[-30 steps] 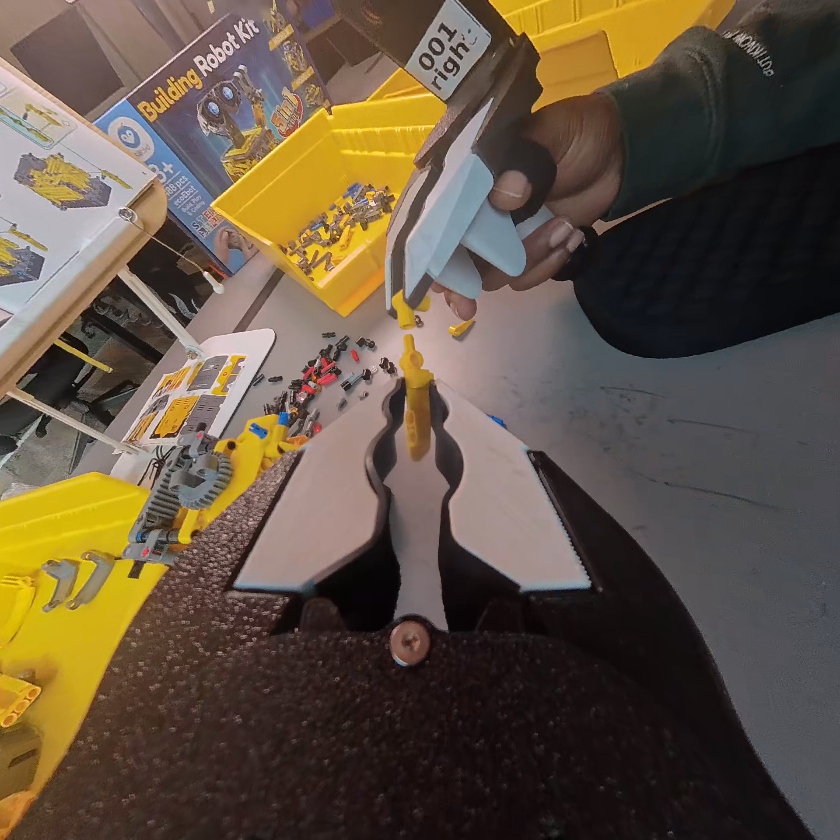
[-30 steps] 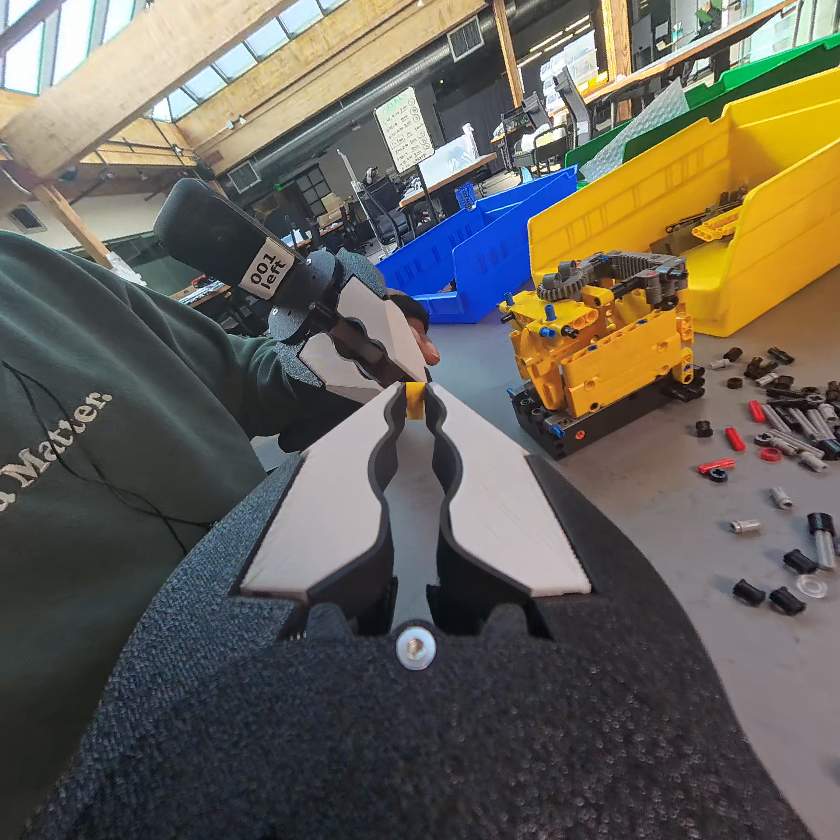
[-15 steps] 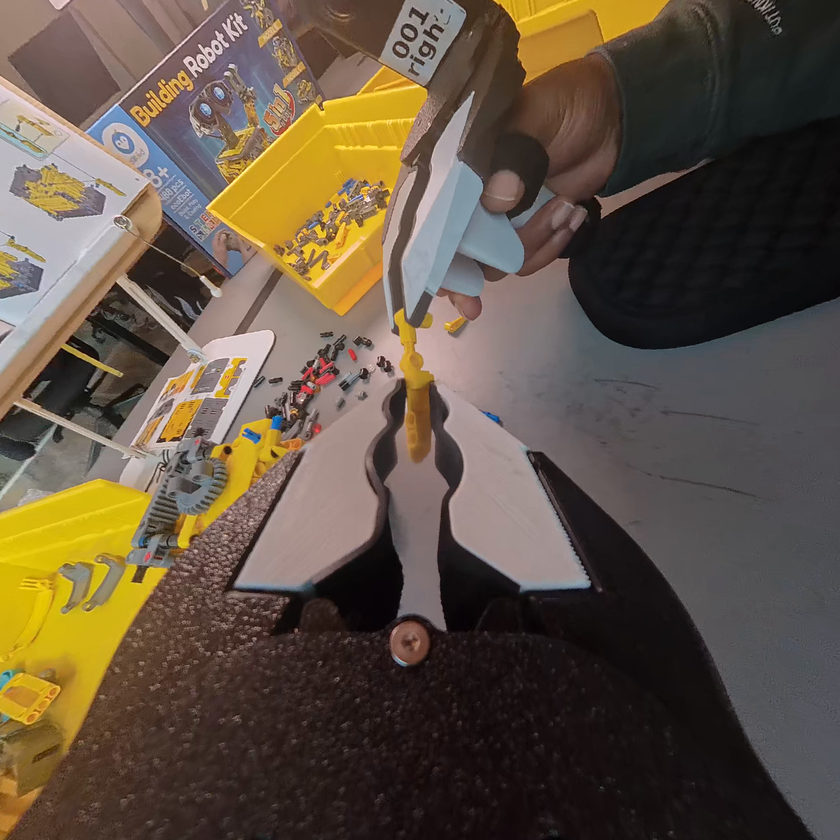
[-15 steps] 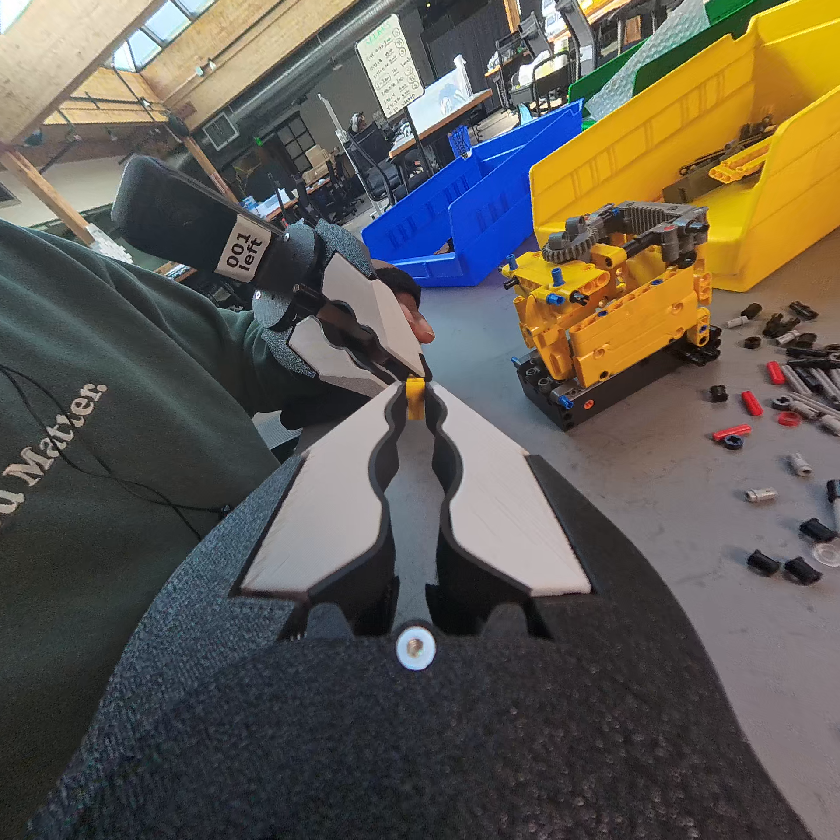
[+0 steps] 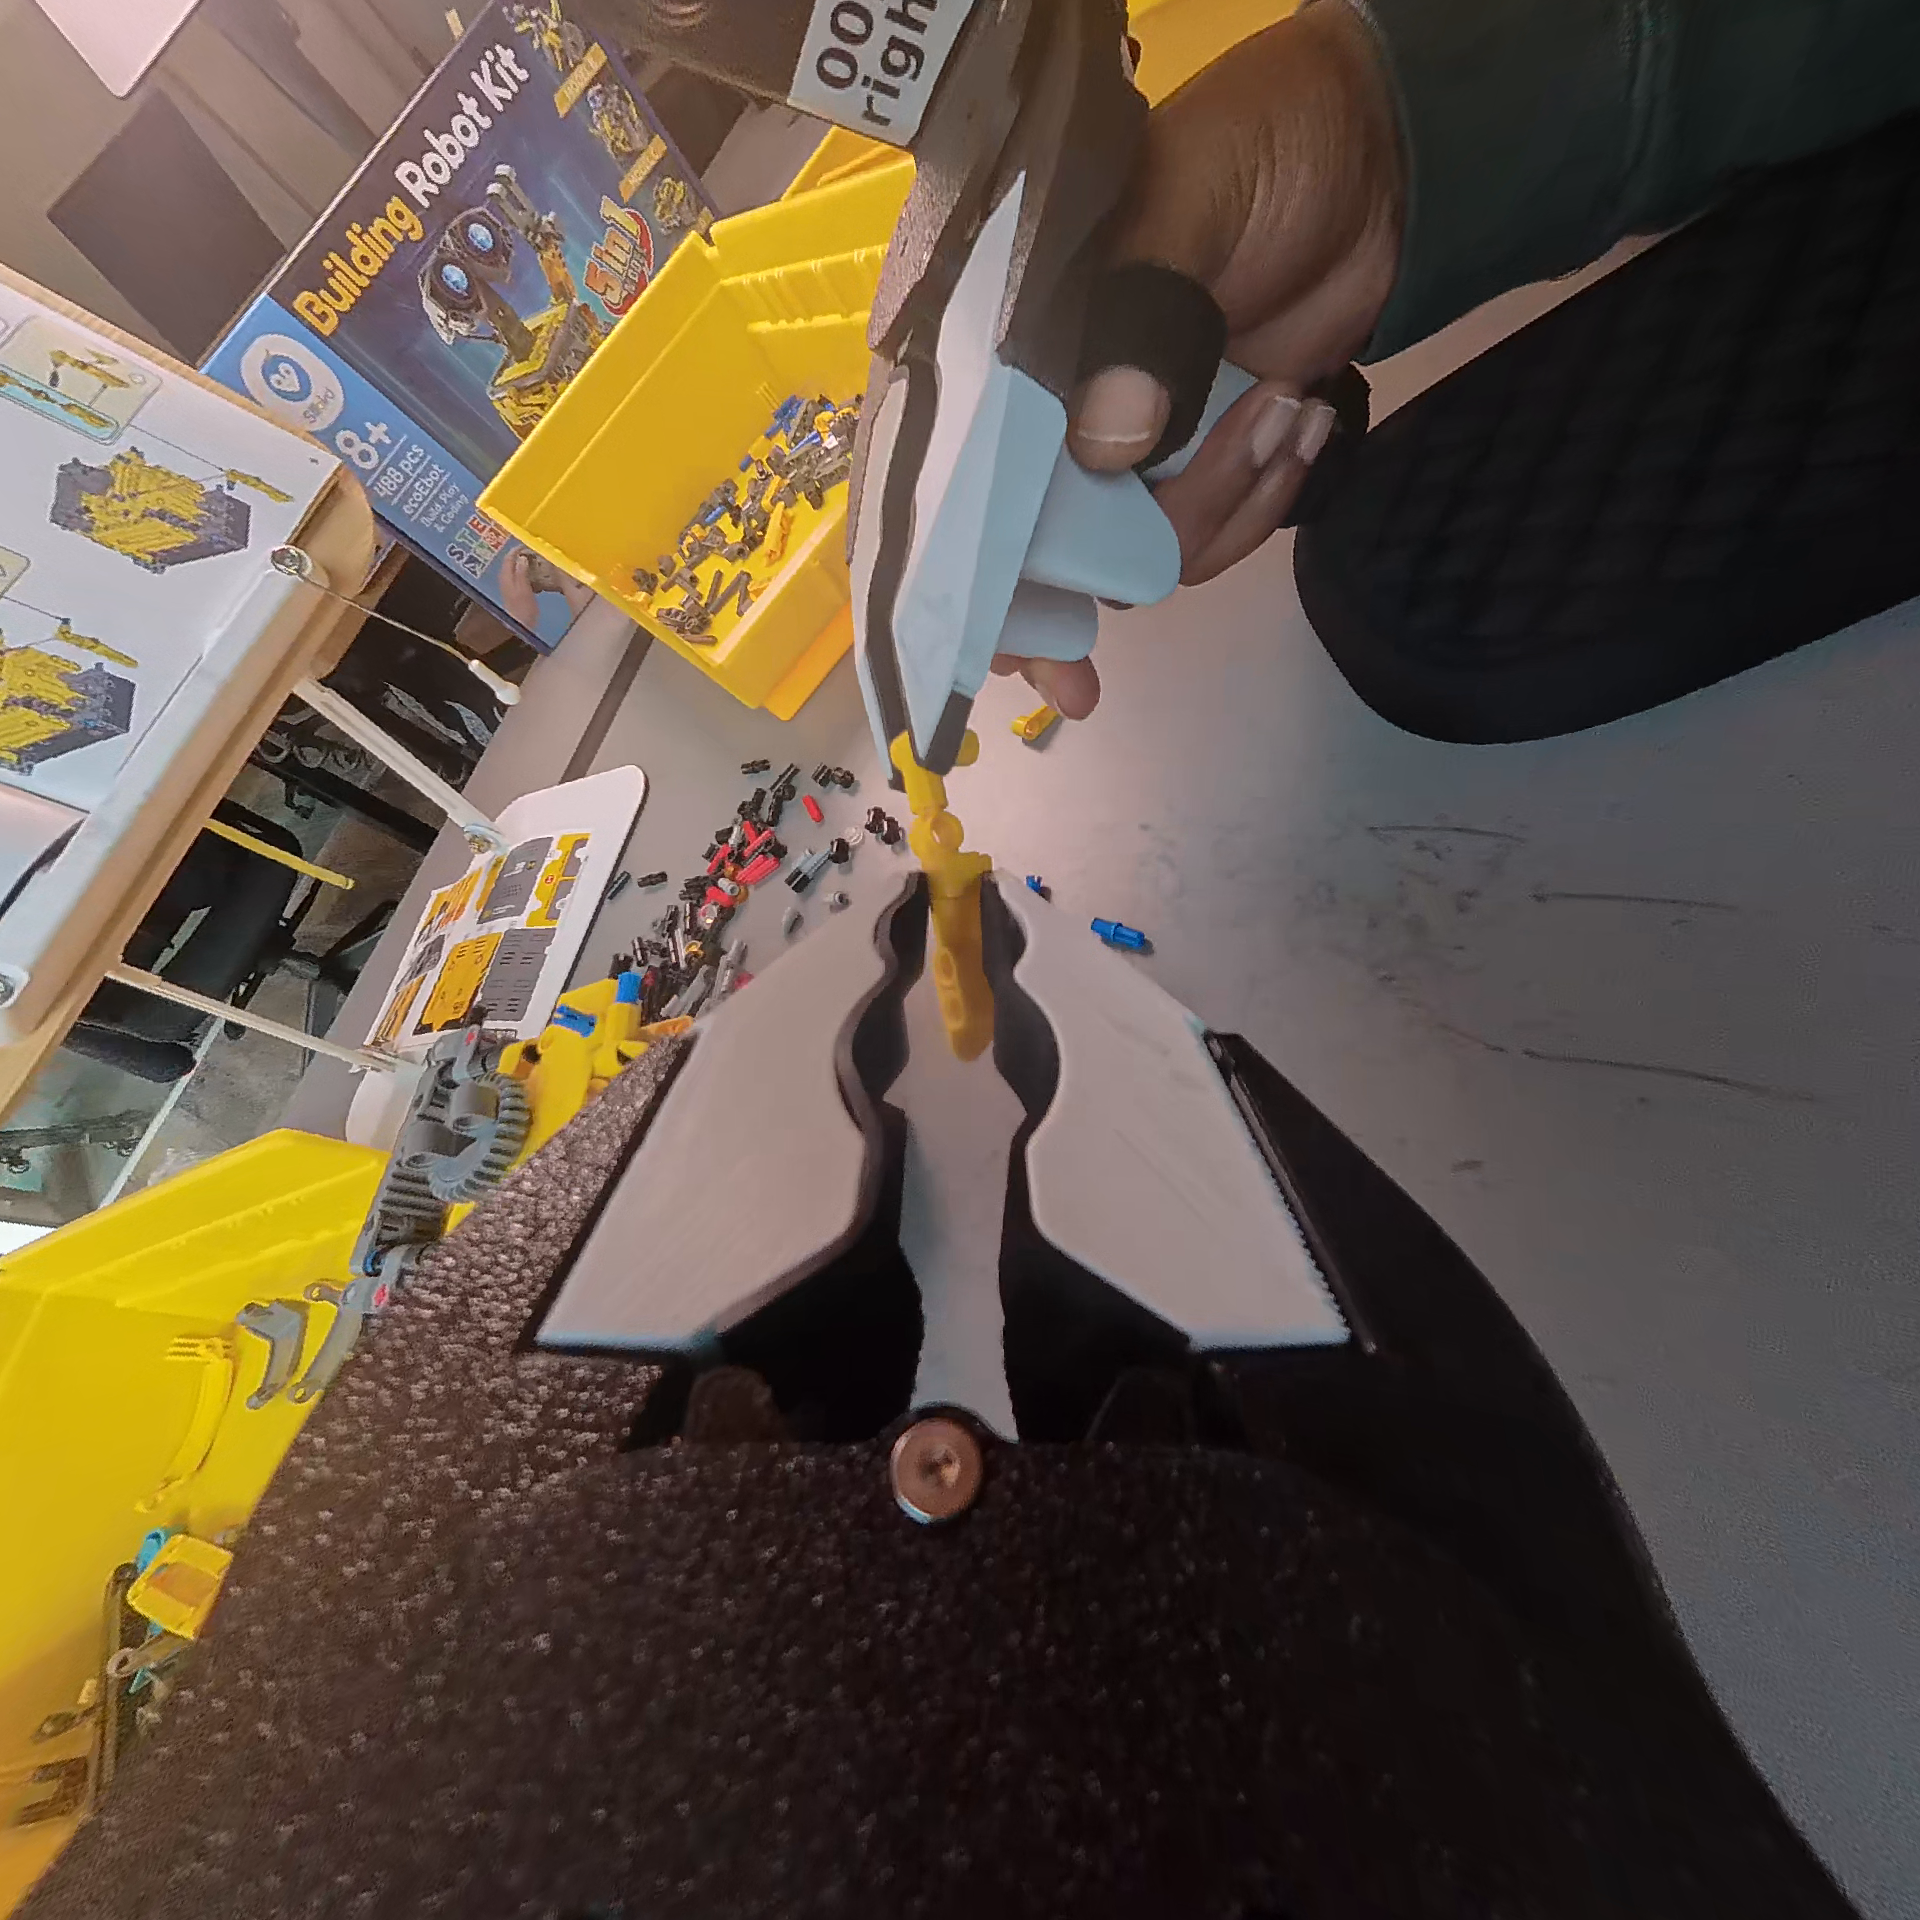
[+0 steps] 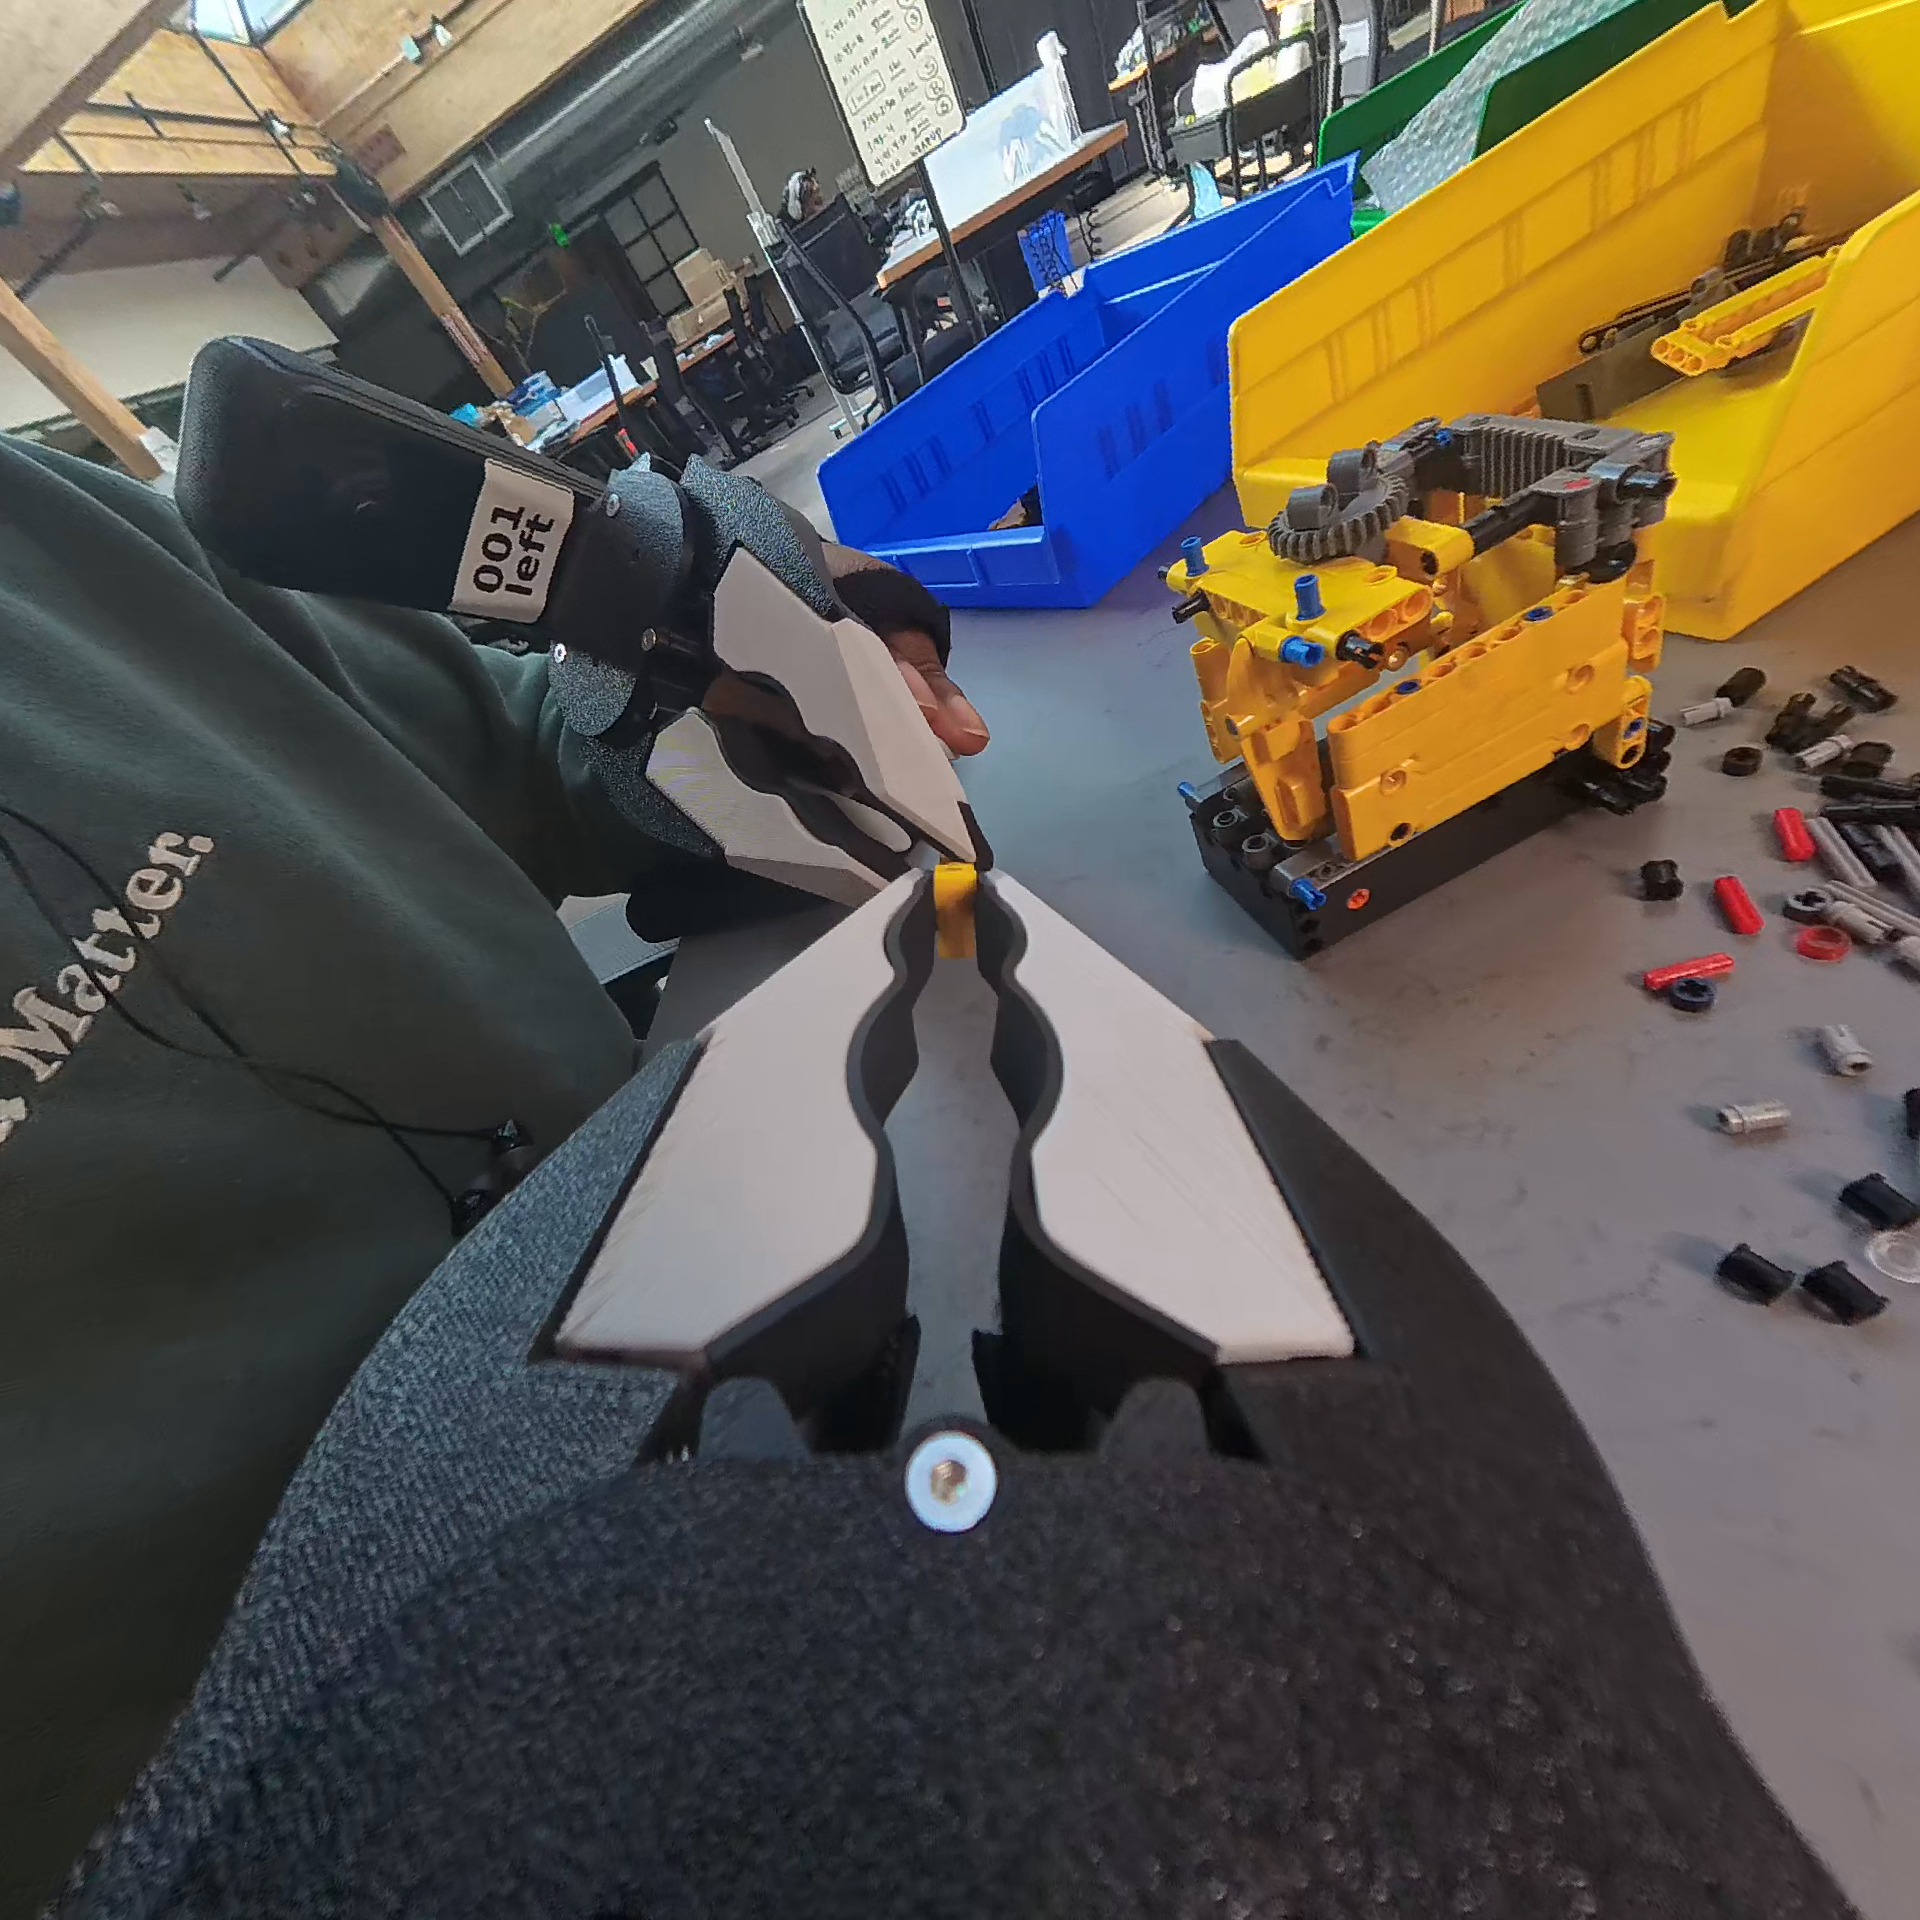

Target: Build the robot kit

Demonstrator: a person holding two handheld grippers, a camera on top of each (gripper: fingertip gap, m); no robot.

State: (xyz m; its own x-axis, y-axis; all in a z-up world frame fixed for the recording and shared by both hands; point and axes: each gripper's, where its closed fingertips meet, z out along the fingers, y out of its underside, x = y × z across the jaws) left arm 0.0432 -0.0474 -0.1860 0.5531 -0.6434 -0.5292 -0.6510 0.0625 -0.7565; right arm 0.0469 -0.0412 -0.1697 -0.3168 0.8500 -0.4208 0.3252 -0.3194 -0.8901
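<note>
Jaws of left gripper (image 5: 951,894) clamp yellow beam (image 5: 958,977); right gripper (image 6: 951,883) pinches yellow connector (image 6: 953,912), tips touching

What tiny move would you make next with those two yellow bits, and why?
Probably ease the right tongs straight toward the left tongs: the small yellow connector and the yellow beam meet tip to tip, seemingly not fully seated.

Writing shows on a blue kit box (image 5: 488,260), white labels (image 6: 511,540) on the left tool (image 6: 945,847) and right tool (image 5: 920,753), a whiteboard (image 6: 883,83), and a green sweatshirt (image 6: 208,935).
</note>
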